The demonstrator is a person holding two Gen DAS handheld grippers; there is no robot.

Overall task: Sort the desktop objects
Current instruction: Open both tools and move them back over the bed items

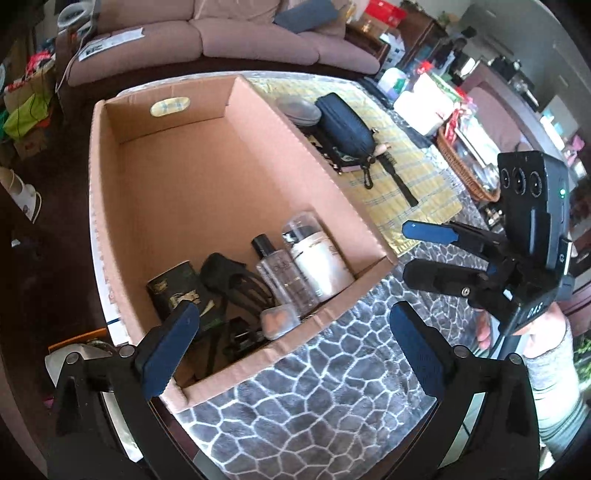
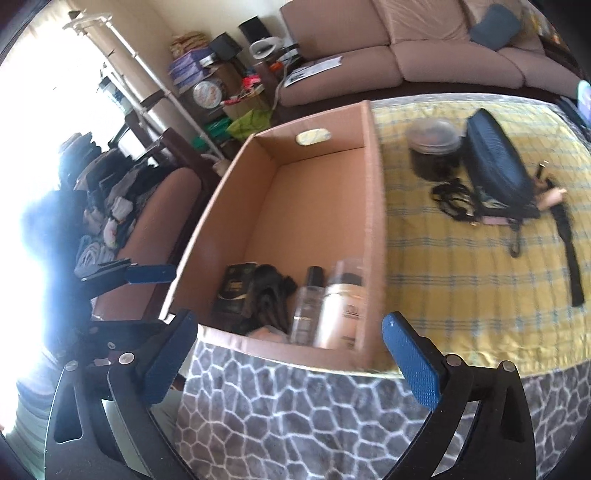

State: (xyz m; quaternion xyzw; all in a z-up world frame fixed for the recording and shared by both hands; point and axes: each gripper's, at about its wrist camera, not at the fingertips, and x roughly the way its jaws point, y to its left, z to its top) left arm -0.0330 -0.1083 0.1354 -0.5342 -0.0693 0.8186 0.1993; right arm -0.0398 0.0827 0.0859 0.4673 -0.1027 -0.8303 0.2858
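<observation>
An open cardboard box [image 1: 207,122] [image 2: 375,229] stands on the table. At its near end lie a white bottle [image 1: 319,258] [image 2: 341,306], a clear bottle [image 1: 282,275] [image 2: 306,310], a dark box [image 1: 175,291] [image 2: 234,290], a black item [image 1: 229,277] and a small clear case [image 1: 279,321]. On the yellow checked cloth [image 1: 402,177] [image 2: 461,277] lie a dark blue pouch [image 1: 347,125] [image 2: 496,162], a round lidded tub [image 1: 298,109] [image 2: 434,142], a black comb [image 1: 400,184] [image 2: 570,254] and cords [image 2: 452,199]. My left gripper [image 1: 291,350] is open and empty over the box's near corner. My right gripper [image 2: 288,362] [image 1: 421,251] is open and empty, right of the box.
A grey stone-pattern cover [image 1: 314,406] [image 2: 295,417] lies under the box's near side. A wicker basket [image 1: 461,170] and white packages [image 1: 424,107] stand at the right. A pink sofa [image 1: 229,33] [image 2: 424,48] is behind the table, and clutter [image 2: 221,85] lies at the left.
</observation>
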